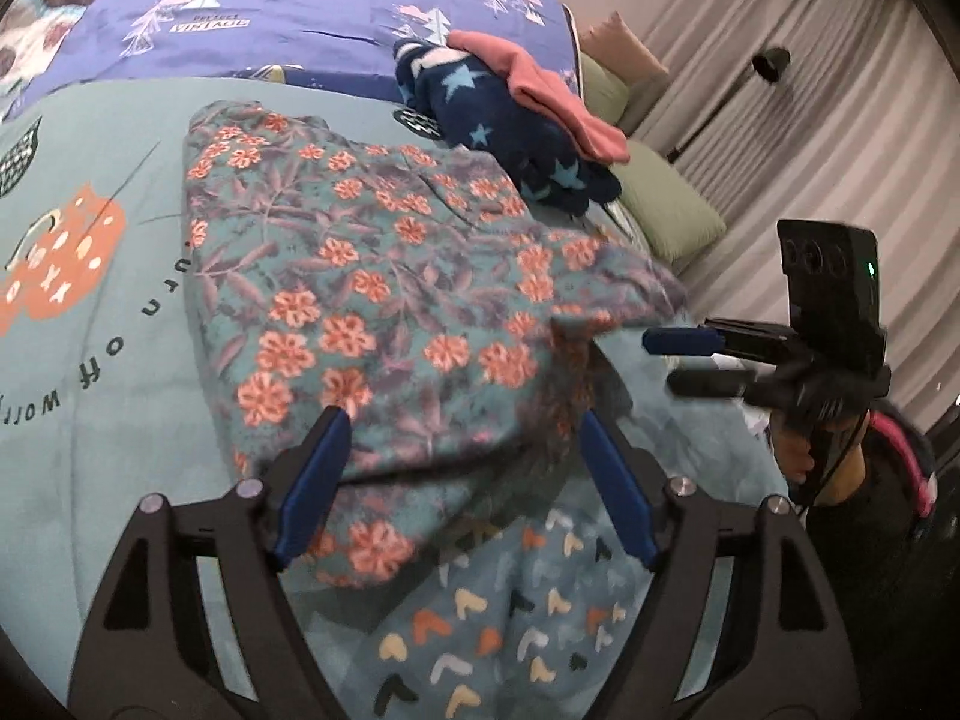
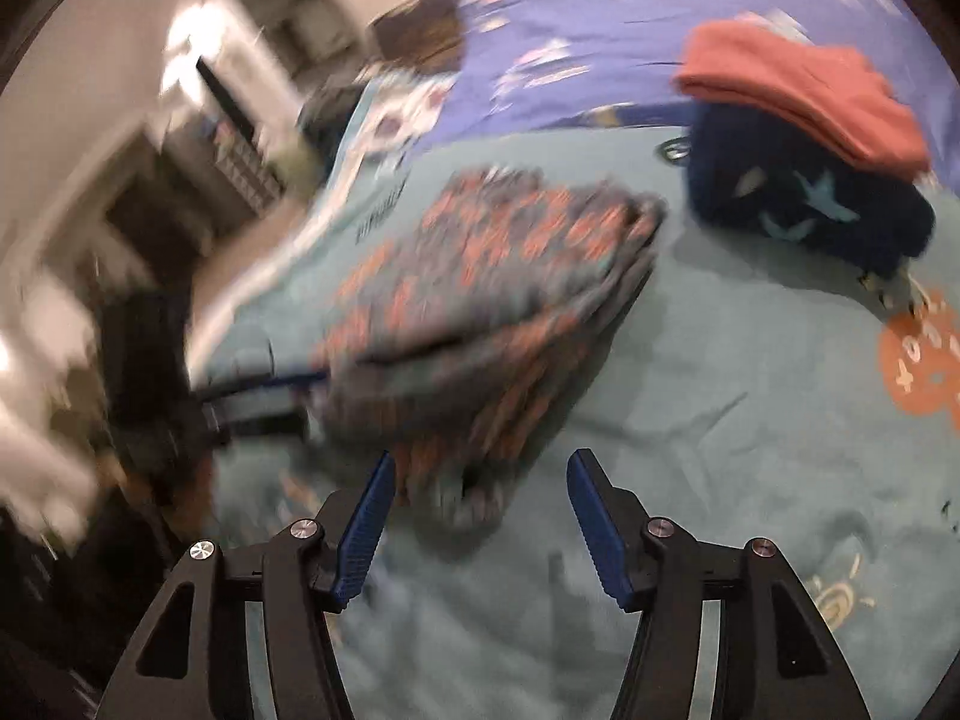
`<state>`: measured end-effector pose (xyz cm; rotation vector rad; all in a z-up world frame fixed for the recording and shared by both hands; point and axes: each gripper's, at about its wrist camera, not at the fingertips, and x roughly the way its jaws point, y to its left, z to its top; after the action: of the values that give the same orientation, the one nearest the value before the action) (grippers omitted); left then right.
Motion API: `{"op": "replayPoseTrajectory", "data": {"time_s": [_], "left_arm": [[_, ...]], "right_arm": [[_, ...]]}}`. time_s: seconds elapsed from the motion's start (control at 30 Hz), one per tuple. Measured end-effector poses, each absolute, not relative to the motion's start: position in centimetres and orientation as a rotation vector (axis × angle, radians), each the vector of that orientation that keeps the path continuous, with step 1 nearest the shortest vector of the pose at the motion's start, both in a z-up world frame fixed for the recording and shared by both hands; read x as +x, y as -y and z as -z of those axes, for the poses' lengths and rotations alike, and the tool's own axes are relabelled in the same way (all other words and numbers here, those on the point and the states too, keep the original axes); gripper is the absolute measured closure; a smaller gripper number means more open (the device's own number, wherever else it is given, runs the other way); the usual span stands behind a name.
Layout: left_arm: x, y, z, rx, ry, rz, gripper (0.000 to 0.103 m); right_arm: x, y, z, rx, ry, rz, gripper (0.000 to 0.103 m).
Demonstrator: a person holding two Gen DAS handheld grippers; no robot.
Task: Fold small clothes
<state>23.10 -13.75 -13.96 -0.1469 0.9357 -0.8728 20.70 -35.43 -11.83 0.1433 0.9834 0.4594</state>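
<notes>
A teal floral garment (image 1: 372, 300) with orange flowers lies folded on the teal bedspread (image 1: 90, 360); it also shows, blurred, in the right wrist view (image 2: 480, 300). My left gripper (image 1: 462, 432) is open, its blue fingers standing either side of the garment's near edge, with nothing held. My right gripper (image 2: 480, 474) is open and empty just in front of the garment's corner; it also shows in the left wrist view (image 1: 684, 360), to the right of the garment. A folded pile, a navy star garment (image 1: 510, 126) under a pink one (image 1: 540, 90), sits behind.
A blue patterned quilt (image 1: 300, 6) covers the far part of the bed. Green pillows (image 1: 666, 198) lie at the bed's right edge, with grey curtains (image 1: 810, 108) behind. A heart-patterned cloth (image 1: 510, 618) lies under the left gripper. Furniture stands left of the bed in the right wrist view.
</notes>
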Motion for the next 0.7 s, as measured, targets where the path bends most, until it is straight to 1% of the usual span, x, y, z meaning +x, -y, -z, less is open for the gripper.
{"op": "replayPoseTrajectory", "data": {"time_s": [0.03, 0.07, 0.13, 0.17, 0.23, 0.3, 0.4, 0.57, 0.7], "left_arm": [[22.8, 13.9, 13.8, -0.127, -0.932, 0.877, 0.024], [22.4, 14.0, 13.7, -0.102, -0.926, 0.882, 0.024], [21.7, 14.4, 13.7, -0.049, -0.917, 0.888, 0.024], [21.4, 14.5, 13.8, -0.031, -0.916, 0.887, 0.024], [21.1, 14.8, 14.0, -0.005, -0.917, 0.880, 0.023], [21.0, 15.0, 14.3, 0.007, -0.916, 0.876, 0.021], [21.1, 15.3, 14.8, 0.017, -0.922, 0.874, 0.020], [20.7, 15.9, 15.1, 0.068, -0.904, 0.859, 0.020], [20.4, 16.0, 15.3, 0.083, -0.894, 0.850, 0.020]], "right_arm": [[20.2, 34.6, 12.2, 0.080, -0.980, -0.481, 0.046], [19.8, 33.8, 12.5, 0.049, -0.974, -0.524, 0.051], [19.6, 32.9, 12.8, 0.061, -0.960, -0.589, 0.056], [19.8, 32.5, 12.9, 0.060, -0.953, -0.601, 0.057], [20.4, 31.8, 13.4, 0.024, -0.959, -0.599, 0.065], [21.5, 31.3, 14.2, 0.004, -0.984, -0.572, 0.097], [22.4, 31.9, 14.7, 0.028, -0.990, -0.571, 0.100], [20.8, 33.9, 13.6, 0.023, -0.941, -0.519, 0.100], [21.1, 35.0, 14.5, 0.032, -1.007, -0.490, 0.100]]}}
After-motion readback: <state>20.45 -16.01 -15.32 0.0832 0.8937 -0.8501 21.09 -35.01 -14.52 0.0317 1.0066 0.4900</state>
